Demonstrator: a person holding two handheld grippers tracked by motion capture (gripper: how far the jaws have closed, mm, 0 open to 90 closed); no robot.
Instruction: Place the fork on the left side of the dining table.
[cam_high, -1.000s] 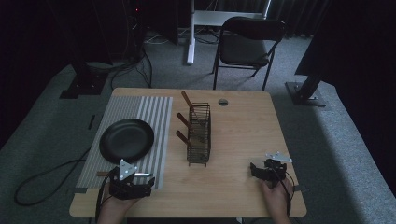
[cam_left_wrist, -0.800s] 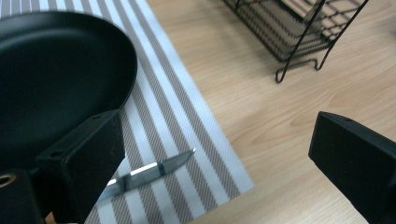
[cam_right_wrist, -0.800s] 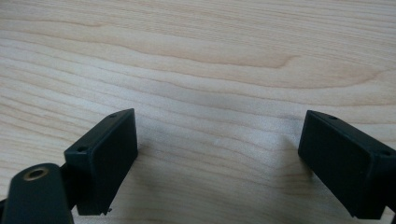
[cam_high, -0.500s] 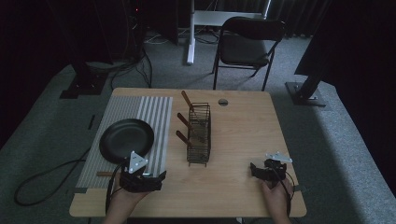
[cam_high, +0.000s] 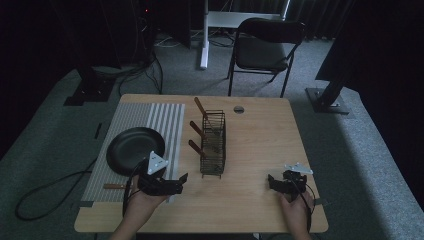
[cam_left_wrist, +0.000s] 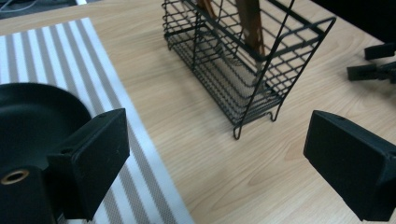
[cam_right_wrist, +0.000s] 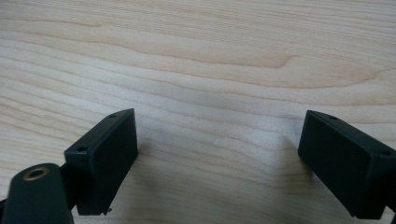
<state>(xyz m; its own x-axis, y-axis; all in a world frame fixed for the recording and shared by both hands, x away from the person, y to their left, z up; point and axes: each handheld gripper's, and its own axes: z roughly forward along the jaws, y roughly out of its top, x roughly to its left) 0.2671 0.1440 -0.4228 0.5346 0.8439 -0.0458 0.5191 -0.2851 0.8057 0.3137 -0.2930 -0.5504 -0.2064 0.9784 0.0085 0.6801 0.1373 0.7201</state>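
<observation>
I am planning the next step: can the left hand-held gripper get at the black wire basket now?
Probably yes: the left hand-held gripper is open, and bare wooden table lies before the black wire basket.

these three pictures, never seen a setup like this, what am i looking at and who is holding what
No robot here: a person at a wooden table holds a tool in each hand, a hand-held gripper with two black jaws. The wide picture comes from a camera above, looking down. In it the left hand-held gripper is near the striped mat, and the right hand-held gripper rests by the table's near right corner. The other two pictures come from cameras riding on each tool, looking along its jaws. On the mat lie a black pan and what looks like a wooden-handled utensil. A black wire rack at mid-table holds wooden-handled utensils. Both tools have their jaws open and hold nothing.
</observation>
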